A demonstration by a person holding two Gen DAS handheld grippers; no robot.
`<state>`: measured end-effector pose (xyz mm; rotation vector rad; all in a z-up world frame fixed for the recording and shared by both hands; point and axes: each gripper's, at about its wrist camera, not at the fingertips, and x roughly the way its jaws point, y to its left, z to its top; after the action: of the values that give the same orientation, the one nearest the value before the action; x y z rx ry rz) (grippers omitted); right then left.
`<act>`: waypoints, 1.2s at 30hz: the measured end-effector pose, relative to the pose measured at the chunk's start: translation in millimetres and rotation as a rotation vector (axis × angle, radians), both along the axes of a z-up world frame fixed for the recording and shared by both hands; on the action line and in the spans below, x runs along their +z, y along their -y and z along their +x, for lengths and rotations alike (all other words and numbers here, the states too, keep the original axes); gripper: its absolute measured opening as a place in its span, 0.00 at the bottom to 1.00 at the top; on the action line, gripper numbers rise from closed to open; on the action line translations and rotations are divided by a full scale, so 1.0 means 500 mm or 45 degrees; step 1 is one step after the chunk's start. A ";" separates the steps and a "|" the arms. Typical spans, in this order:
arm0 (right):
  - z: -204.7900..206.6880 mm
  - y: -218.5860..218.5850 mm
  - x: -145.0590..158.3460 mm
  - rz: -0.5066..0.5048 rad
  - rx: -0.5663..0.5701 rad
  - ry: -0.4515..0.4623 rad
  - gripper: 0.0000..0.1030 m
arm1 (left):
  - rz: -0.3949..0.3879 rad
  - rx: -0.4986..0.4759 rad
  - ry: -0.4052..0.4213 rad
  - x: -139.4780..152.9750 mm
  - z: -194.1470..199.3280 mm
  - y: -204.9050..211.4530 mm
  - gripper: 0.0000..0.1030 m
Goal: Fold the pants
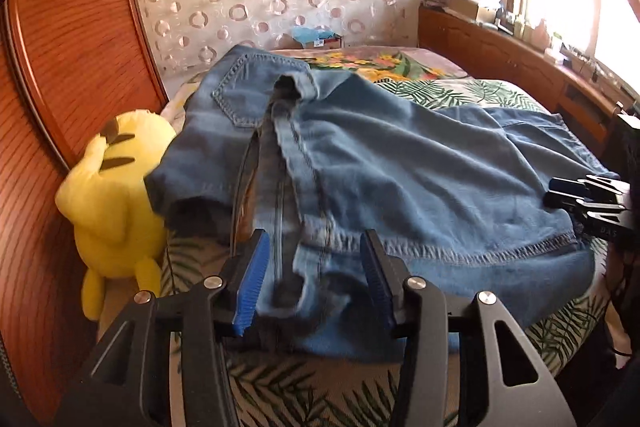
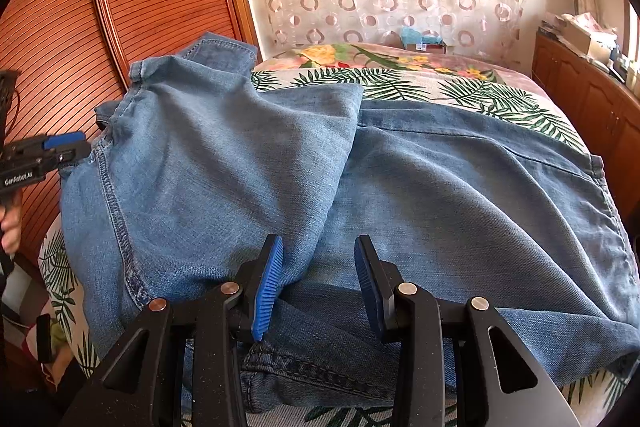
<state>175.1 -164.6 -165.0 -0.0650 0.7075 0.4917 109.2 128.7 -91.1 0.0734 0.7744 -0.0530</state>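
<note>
Blue denim pants (image 1: pixel 400 155) lie spread over the bed, with one part folded over the rest (image 2: pixel 224 155). My left gripper (image 1: pixel 314 239) is open at the pants' near left edge. A blurred strip of denim hangs between its blue pads (image 1: pixel 250 287), and neither pad presses on it. From the right wrist view the left gripper (image 2: pixel 86 151) sits at the stitched left edge of the pants. My right gripper (image 2: pixel 319 241) stands open low over the near hem, with denim under the gap. In the left wrist view the right gripper (image 1: pixel 560 191) is at the pants' right edge.
A yellow plush toy (image 1: pixel 116 195) sits left of the bed against the slatted wooden wardrobe (image 1: pixel 68 47). The leaf-print bedspread (image 2: pixel 400 83) shows beyond the pants. A wooden cabinet (image 1: pixel 500 55) with clutter runs under the window. A hand (image 2: pixel 10 227) holds the left gripper.
</note>
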 end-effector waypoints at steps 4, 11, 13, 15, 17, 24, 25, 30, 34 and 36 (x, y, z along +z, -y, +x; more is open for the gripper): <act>0.000 -0.001 -0.001 0.000 0.002 -0.003 0.38 | 0.002 -0.009 -0.012 -0.018 -0.018 -0.002 0.31; -0.001 0.001 -0.002 0.002 0.002 -0.006 0.38 | -0.005 -0.016 0.028 -0.015 -0.049 -0.007 0.02; -0.001 0.001 -0.002 0.002 0.002 -0.007 0.38 | -0.017 0.008 0.063 -0.003 -0.068 -0.017 0.02; -0.001 0.001 -0.002 0.002 0.003 -0.007 0.38 | -0.021 0.027 0.080 0.006 -0.084 -0.028 0.02; 0.000 0.001 -0.003 0.002 0.004 -0.007 0.38 | -0.032 0.036 0.078 0.010 -0.095 -0.039 0.02; 0.000 0.000 -0.003 0.000 0.003 -0.005 0.38 | -0.042 0.064 0.056 -0.004 -0.104 -0.054 0.02; 0.000 0.001 -0.004 0.002 0.002 -0.005 0.38 | -0.046 0.066 0.057 -0.004 -0.104 -0.052 0.02; -0.001 0.002 0.000 0.001 -0.002 0.006 0.38 | -0.059 0.061 0.079 0.011 -0.105 -0.036 0.02; -0.005 0.002 0.000 0.002 0.001 0.012 0.38 | -0.054 0.052 0.083 0.025 -0.098 -0.017 0.07; -0.006 0.003 0.000 0.001 0.000 0.015 0.38 | -0.058 0.049 0.088 0.032 -0.095 -0.007 0.14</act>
<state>172.3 -165.9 -164.8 -0.0672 0.6956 0.4908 61.8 132.0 -75.0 0.0169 0.7050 -0.0316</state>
